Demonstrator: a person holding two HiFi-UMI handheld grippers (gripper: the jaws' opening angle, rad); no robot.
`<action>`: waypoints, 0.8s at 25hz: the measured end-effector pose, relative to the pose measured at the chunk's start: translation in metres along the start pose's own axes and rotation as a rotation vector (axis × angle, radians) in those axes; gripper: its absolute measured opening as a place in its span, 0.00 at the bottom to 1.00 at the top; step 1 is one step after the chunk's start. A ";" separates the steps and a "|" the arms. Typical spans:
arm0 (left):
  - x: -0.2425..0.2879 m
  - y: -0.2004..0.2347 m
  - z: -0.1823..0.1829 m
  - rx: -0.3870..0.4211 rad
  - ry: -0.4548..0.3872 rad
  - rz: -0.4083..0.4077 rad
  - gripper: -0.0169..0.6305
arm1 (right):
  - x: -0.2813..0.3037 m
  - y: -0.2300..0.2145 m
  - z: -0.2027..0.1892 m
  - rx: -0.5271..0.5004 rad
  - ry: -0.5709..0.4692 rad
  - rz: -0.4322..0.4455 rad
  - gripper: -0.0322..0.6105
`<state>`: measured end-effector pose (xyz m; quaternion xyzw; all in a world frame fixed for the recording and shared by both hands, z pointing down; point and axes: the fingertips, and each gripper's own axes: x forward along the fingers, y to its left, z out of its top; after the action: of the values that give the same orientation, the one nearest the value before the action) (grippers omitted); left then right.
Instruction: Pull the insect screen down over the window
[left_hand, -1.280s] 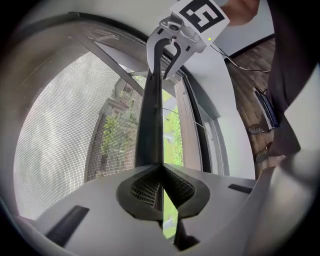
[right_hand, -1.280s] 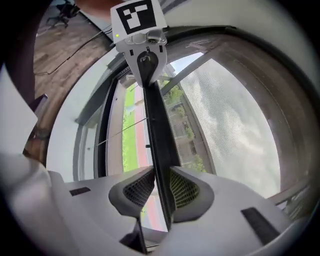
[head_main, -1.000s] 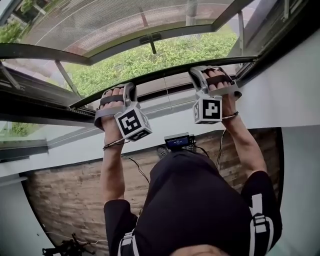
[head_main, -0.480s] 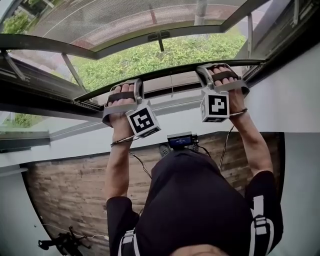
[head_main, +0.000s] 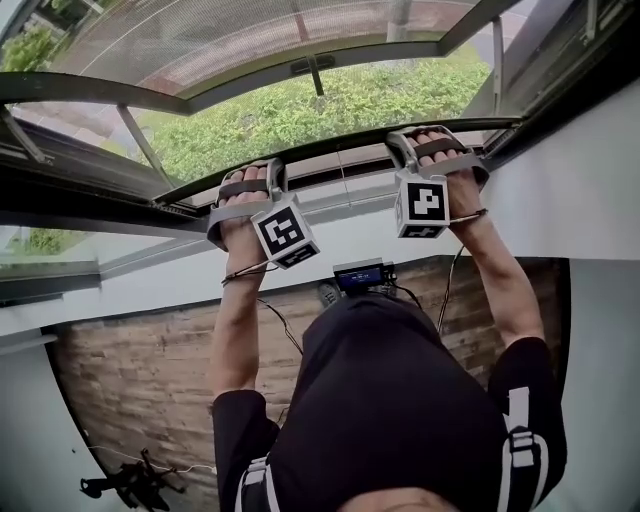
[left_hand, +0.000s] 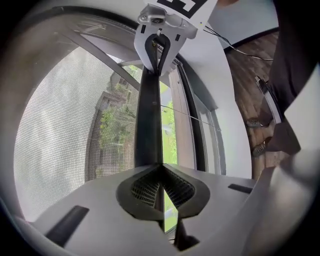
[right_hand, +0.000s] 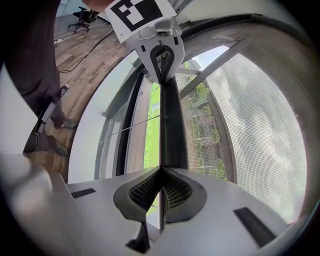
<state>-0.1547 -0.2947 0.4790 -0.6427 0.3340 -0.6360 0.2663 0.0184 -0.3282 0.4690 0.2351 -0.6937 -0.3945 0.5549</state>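
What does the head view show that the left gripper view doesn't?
Head view only: the person's head, left forearm, the cube on the left gripper, and a small lit device.

Left gripper view only: the mesh weave, and the left jaws seen close up, shut on the bar.

Both: the bar, the right gripper, whose jaws have just been closing with the bar between them, greenery outside, and the wood floor.
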 end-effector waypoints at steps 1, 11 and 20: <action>0.004 -0.005 0.000 0.000 0.002 -0.016 0.05 | 0.003 0.006 0.000 0.000 0.003 0.023 0.07; 0.039 -0.052 -0.002 -0.013 0.007 -0.139 0.05 | 0.036 0.057 -0.004 0.008 0.019 0.153 0.07; 0.066 -0.094 -0.004 -0.038 0.018 -0.235 0.05 | 0.062 0.106 -0.006 0.008 0.034 0.272 0.07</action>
<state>-0.1517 -0.2850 0.5937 -0.6767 0.2709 -0.6620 0.1746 0.0195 -0.3159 0.5909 0.1477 -0.7112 -0.3090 0.6140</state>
